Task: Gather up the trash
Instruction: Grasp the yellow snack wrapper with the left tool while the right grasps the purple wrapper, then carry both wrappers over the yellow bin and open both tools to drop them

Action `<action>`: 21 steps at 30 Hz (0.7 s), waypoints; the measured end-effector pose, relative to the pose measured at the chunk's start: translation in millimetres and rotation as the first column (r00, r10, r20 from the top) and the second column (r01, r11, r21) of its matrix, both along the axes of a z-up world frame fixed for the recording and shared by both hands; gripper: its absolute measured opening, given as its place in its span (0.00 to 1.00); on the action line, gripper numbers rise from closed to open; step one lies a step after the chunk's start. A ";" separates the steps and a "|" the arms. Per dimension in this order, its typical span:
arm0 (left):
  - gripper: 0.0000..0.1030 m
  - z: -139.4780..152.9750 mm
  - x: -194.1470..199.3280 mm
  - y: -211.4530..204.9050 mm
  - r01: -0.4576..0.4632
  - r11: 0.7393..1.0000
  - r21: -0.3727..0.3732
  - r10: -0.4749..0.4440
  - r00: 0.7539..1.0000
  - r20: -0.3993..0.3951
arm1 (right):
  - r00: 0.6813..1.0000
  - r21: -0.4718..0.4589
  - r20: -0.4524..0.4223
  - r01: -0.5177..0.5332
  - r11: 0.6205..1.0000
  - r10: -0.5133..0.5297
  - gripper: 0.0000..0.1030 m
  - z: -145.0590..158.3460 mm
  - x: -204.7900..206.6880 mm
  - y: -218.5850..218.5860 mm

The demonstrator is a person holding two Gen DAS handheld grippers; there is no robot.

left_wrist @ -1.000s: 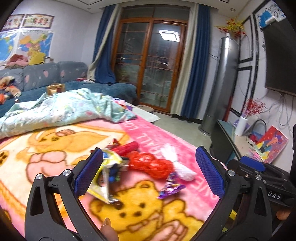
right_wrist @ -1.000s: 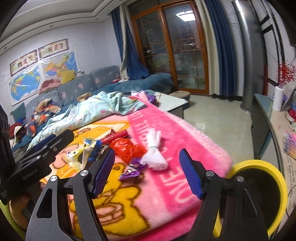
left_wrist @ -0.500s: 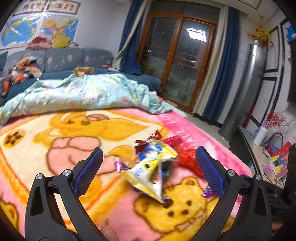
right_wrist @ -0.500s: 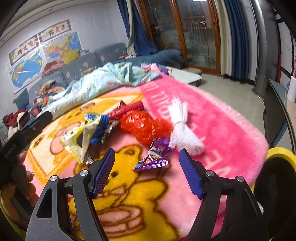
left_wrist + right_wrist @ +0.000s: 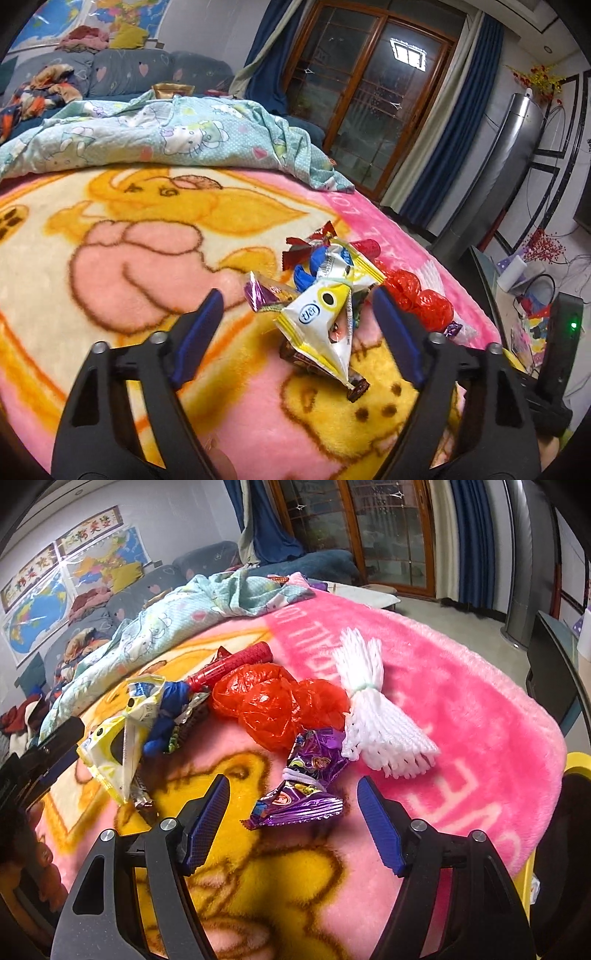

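Both hand-held grippers over trash near the blanket (image 5: pixel 461 686) edge.
Left hand-held gripper (image 5: pixel 295 310), jaws just closing, brackets the yellow wrapper (image 5: pixel 325 314) untouched; right hand-held gripper (image 5: pixel 291 801) gapes around the purple wrapper (image 5: pixel 299 797), free blanket beside.

Both wrist views look forward and down, close over the pink blanket (image 5: pixel 110 258), left view from the pile's left, right view from its right, sharing the red bag (image 5: pixel 273 705) and yellow-white wrapper (image 5: pixel 321 314)

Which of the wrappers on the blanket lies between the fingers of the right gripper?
The purple foil wrapper. It lies alone in front of the open right gripper, nearest it. The yellow-white wrapper sits far off to the left, in the pile.
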State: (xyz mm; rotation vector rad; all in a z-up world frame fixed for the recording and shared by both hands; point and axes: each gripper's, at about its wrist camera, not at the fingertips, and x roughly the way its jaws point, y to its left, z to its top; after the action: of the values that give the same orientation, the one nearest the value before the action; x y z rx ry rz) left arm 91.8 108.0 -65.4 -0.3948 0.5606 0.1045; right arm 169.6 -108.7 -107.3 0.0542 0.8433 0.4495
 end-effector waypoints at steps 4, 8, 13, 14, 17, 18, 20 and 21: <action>0.59 -6.6 3.0 -0.1 0.013 0.999 -0.051 -0.015 0.999 -0.028 | 0.999 0.019 -0.031 -0.014 1.000 0.015 0.48 -6.7 3.8 -0.4; 0.53 -15.5 6.1 1.4 0.025 0.993 -0.114 -0.031 0.998 -0.056 | 0.999 0.027 -0.030 -0.019 0.999 0.020 0.39 -10.4 0.6 -1.7; 0.34 -22.0 8.7 2.9 0.022 0.987 -0.160 -0.035 0.996 -0.077 | 0.999 0.036 -0.022 -0.036 0.999 0.037 0.37 -10.4 -7.1 -4.4; 0.33 -22.9 8.4 3.0 0.022 0.986 -0.165 -0.035 0.996 -0.080 | 0.999 0.036 -0.022 -0.039 0.999 0.040 0.37 -10.0 -7.7 -3.8; 0.27 -22.8 7.5 2.1 0.026 0.985 -0.171 -0.040 0.996 -0.080 | 0.998 0.041 -0.022 -0.051 0.998 0.052 0.36 -9.5 -12.1 -4.7; 0.24 -22.5 7.4 1.5 0.030 0.985 -0.169 -0.044 0.996 -0.080 | 0.998 0.039 -0.020 -0.058 0.998 0.058 0.36 -9.3 -13.9 -4.6; 0.19 -21.5 6.6 -0.1 0.038 0.985 -0.166 -0.051 0.996 -0.078 | 0.997 0.034 -0.016 -0.072 0.997 0.072 0.36 -8.6 -17.5 -3.5; 0.17 -20.7 5.6 -0.8 0.041 0.986 -0.164 -0.054 0.995 -0.078 | 0.997 0.031 -0.016 -0.080 0.996 0.081 0.35 -8.0 -18.1 -2.3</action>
State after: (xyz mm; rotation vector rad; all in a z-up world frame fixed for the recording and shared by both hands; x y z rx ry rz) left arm 97.5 107.2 -86.0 -0.5372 0.6619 0.0291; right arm 151.5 -111.0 -115.3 0.0524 0.8575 0.5382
